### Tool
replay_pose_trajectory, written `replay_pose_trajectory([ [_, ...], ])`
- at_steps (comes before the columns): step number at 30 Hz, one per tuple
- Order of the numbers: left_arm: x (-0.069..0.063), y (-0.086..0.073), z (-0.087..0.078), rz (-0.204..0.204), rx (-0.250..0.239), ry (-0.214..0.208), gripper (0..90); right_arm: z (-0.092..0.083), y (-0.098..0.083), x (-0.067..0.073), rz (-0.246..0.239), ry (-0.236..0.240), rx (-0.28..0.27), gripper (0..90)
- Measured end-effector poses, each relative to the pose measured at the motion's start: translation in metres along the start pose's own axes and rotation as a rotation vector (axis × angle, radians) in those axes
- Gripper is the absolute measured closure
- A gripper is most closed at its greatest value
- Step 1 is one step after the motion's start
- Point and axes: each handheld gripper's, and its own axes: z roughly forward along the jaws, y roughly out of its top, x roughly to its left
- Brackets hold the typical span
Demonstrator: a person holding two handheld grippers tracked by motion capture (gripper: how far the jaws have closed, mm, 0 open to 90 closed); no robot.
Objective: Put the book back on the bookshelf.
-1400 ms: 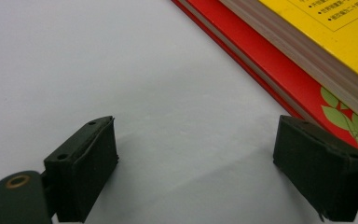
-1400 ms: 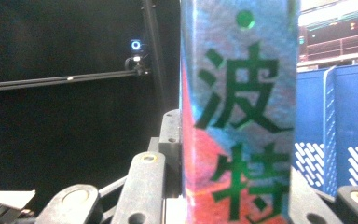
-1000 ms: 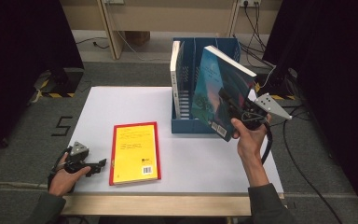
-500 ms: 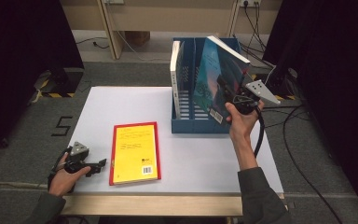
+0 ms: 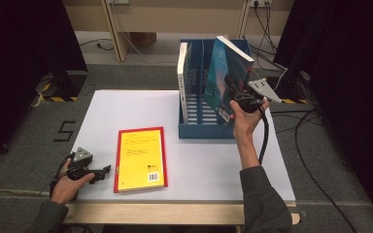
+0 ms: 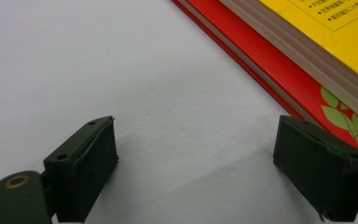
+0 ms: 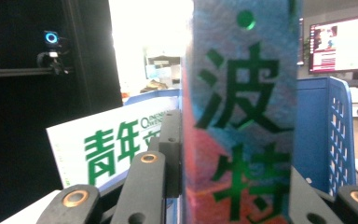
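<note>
**Slotting the blue book into the rack**

Table (image 5: 126, 107): white top, rack at 1 o'clock, yellow book near 7 o'clock.

Rack (image 5: 194, 130): blue, slotted, open upward. A white book (image 5: 182, 80) stands upright in its 9 o'clock slot.

Blue book (image 5: 222, 77): held above the rack's 3 o'clock slot, tilted, top corner leaning toward 1 o'clock, lower edge just at the rack's rim. Judgement: square it upright first, line the lower edge with the slot, then lower straight; a tilted entry could catch the divider.

Yellow book (image 5: 141, 158): flat, untouched.

Right gripper (image 5: 236, 98): jaws clamped on the blue book's spine side (image 7: 242, 116). Keep the clamp until the book bottoms out.

Left gripper (image 5: 102, 171): rests at the table's 8 o'clock edge, jaws apart, nothing between them, just beside the yellow book (image 6: 307, 51).
</note>
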Motion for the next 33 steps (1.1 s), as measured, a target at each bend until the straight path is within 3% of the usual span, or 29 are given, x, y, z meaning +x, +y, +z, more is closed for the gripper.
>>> replay_pose_trajectory([
  [11, 0.000, 0.000, 0.000, 0.000, 0.000, 0.000, 12.2, 0.024, -0.011, 0.000, 0.012, -0.042, 0.007, 74.4],
  [20, 0.000, 0.000, 0.000, 0.000, 0.000, -0.001, 12.2, 0.043, -0.024, 0.005, 0.000, -0.057, 0.025, 74.4],
  [25, 0.000, 0.000, 0.000, 0.000, 0.000, -0.001, 12.2, 0.053, -0.029, 0.011, -0.033, -0.061, 0.038, 74.3],
  [33, 0.000, 0.000, 0.000, 0.000, 0.000, 0.000, 12.2, 0.071, -0.042, 0.013, -0.019, -0.088, 0.058, 74.2],
])
